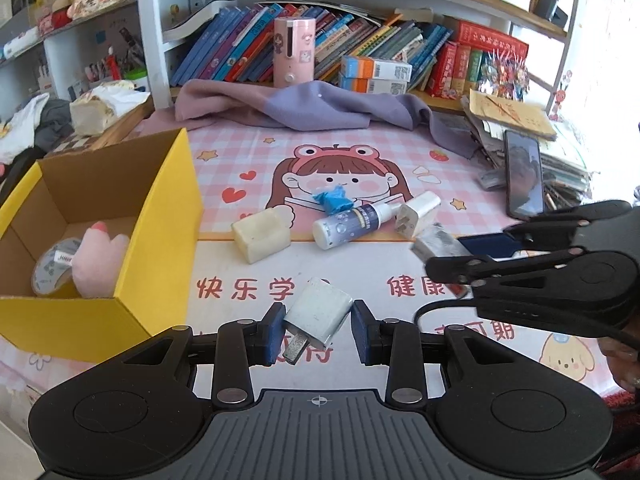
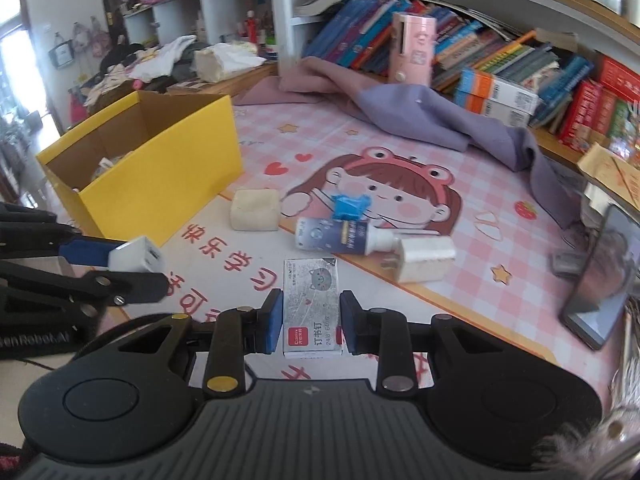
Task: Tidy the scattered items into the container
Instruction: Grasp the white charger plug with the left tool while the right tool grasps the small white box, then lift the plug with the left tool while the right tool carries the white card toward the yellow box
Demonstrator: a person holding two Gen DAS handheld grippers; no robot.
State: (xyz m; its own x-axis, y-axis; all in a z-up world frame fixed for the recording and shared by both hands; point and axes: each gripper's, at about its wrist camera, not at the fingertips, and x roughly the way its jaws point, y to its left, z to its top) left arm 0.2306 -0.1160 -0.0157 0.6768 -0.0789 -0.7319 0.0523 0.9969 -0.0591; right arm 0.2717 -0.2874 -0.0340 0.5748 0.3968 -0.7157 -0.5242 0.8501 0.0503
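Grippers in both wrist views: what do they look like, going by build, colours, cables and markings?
The left gripper and right gripper are alike: black linkage arms with silver pivot screws, blue pads on the fingers, and a ribbed dark grey base with two round black discs. One right-gripper pivot cap is yellow. A black cable trails from the right gripper. White lettering marks the left gripper's side.

I see my left gripper (image 1: 318, 330) clamping a white plug adapter (image 1: 318, 314), tilted, above the pink cartoon mat (image 1: 360, 148), with the yellow cardboard box (image 1: 160, 216) at left.
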